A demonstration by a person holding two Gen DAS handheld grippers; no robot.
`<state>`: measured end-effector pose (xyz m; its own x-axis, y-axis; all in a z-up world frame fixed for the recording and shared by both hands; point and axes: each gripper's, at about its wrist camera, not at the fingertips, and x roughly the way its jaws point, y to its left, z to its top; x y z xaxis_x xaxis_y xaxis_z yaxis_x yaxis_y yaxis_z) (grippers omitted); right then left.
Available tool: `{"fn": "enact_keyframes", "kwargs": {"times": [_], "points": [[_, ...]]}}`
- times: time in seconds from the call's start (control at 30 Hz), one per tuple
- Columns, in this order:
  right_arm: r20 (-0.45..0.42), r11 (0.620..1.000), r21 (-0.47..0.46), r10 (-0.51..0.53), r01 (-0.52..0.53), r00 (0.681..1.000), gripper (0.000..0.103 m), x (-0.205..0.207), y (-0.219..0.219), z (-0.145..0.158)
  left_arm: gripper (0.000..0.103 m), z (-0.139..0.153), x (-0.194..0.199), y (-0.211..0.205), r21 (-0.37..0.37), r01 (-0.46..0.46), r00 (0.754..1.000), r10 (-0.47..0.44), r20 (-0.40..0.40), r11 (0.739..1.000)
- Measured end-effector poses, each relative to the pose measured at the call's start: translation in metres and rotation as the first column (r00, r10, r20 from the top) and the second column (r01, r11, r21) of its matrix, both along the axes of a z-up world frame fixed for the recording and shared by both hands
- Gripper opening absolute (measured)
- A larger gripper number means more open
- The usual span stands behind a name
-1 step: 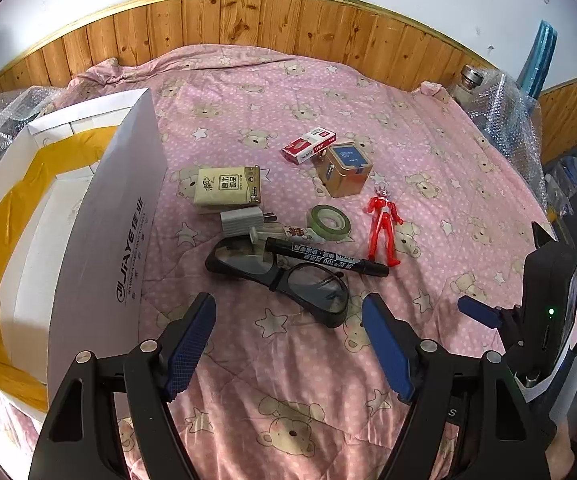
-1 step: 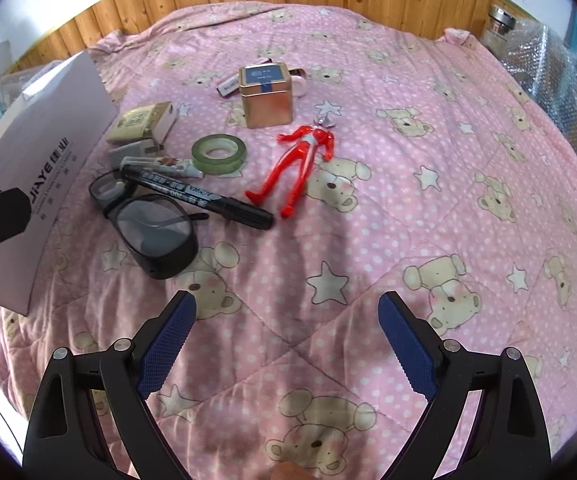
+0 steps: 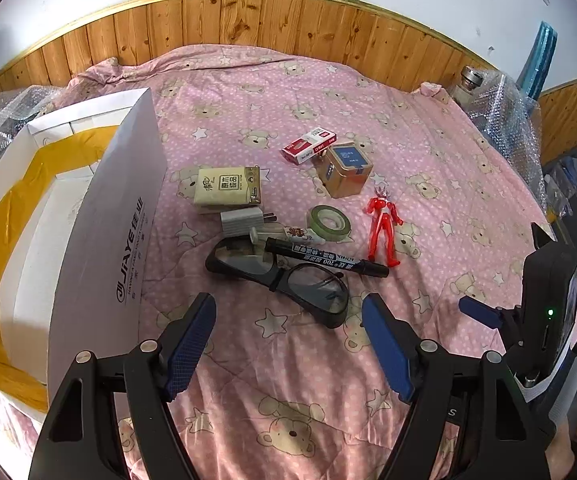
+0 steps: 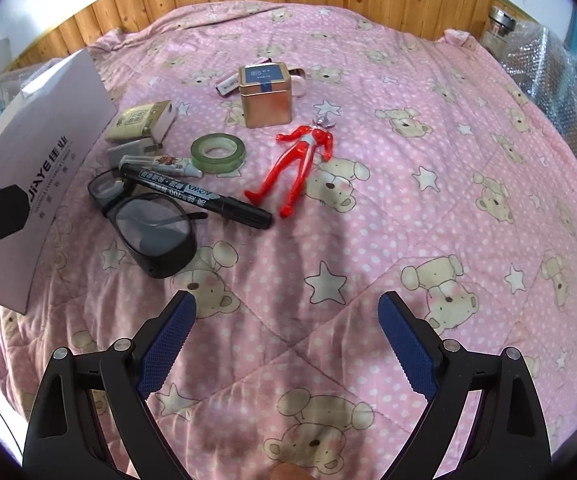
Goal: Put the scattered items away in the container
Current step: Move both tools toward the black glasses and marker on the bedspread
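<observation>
Scattered on the pink bear quilt lie black glasses [image 3: 280, 276], a black marker [image 3: 324, 258], a green tape roll [image 3: 328, 220], a red toy figure [image 3: 382, 226], a gold tin [image 3: 344, 170], a red staple box [image 3: 308, 146], a beige pack [image 3: 228, 186] and a white plug [image 3: 242, 220]. An open white box [image 3: 100, 240] lined with yellow tape stands to their left. My left gripper [image 3: 288, 308] hovers open just short of the glasses. My right gripper [image 4: 286, 300] is open over bare quilt, with the figure [image 4: 300, 164] and marker [image 4: 196, 196] farther ahead.
A wooden panel wall [image 3: 288, 28] runs behind the bed. Bubble wrap [image 3: 504, 120] and a glass jar [image 3: 470, 80] sit at the far right corner. The quilt [image 4: 468, 160] lies bare on the right. The box wall [image 4: 48, 168] stands close to the glasses [image 4: 148, 224].
</observation>
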<state>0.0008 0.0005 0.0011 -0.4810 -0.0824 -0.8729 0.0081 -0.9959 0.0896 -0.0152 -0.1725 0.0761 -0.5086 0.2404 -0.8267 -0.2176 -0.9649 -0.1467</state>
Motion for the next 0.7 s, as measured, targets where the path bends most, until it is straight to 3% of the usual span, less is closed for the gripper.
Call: {"fn": "enact_keyframes", "kwargs": {"times": [0.1,0.33,0.5,0.57,0.63,0.7], "points": [[-0.016,1.0,0.0,0.021,-0.021,1.0,0.093,0.003,0.002,0.004,0.076,0.0,0.002,-0.001,-0.006,0.004,1.0,-0.004,-0.007,1.0],[-0.035,0.988,0.155,0.03,-0.025,0.999,0.093,0.006,-0.018,0.021,0.076,0.001,0.005,-0.01,0.011,-0.004,1.0,0.004,-0.004,1.0],[-0.071,0.984,0.179,0.025,-0.012,0.997,0.092,0.012,-0.022,0.03,0.076,-0.005,0.013,-0.016,0.027,-0.006,1.0,0.006,0.003,1.0],[-0.087,0.985,0.175,0.025,-0.01,0.996,0.092,0.015,-0.022,0.032,0.068,-0.005,0.016,-0.015,0.034,0.006,1.0,-0.006,0.002,0.999],[-0.099,0.986,0.168,0.03,-0.013,0.995,0.087,0.016,-0.022,0.034,0.048,-0.005,0.018,-0.013,0.034,0.021,1.0,-0.021,0.007,0.999],[-0.092,0.986,0.164,0.035,-0.02,0.995,0.06,0.016,-0.023,0.033,0.036,-0.005,0.02,-0.011,0.04,0.03,1.0,-0.03,0.009,0.999]]}}
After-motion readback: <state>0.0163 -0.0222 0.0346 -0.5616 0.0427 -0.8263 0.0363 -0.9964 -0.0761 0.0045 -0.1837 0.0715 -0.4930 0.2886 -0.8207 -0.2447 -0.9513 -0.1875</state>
